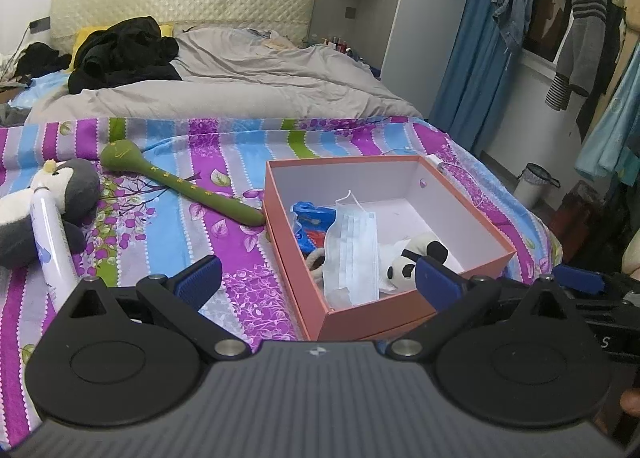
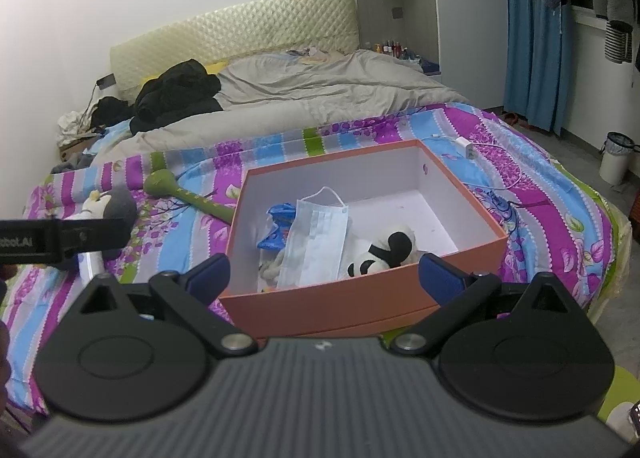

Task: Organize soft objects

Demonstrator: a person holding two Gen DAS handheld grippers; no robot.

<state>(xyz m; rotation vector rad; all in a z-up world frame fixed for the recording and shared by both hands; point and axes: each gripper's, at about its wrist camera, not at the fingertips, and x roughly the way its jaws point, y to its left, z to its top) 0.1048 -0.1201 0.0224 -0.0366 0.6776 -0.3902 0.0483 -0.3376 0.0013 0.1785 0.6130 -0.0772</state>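
An orange box (image 1: 404, 308) (image 2: 320, 306) with a white inside rests on the striped bedspread. In it lie a light blue face mask (image 1: 352, 246) (image 2: 316, 238), a panda plush (image 1: 412, 258) (image 2: 380, 254) and a blue wrapper (image 1: 310, 217) (image 2: 278, 225). Left of the box lie a green soft stick toy (image 1: 180, 181) (image 2: 180, 193), a grey and white penguin plush (image 1: 60, 197) (image 2: 116, 203) and a white bottle (image 1: 52, 242). My left gripper (image 1: 320, 278) stands open over the box's near left corner. My right gripper (image 2: 324, 274) stands open at the box's near wall. Nothing is between either pair of fingers.
A grey duvet (image 1: 240, 85) and black clothes (image 1: 124, 49) cover the far half of the bed. A white charger with a cable (image 2: 466, 147) lies right of the box. Hanging clothes (image 1: 580, 29), a blue curtain (image 2: 532, 37) and a small bin (image 2: 616, 157) stand at the right.
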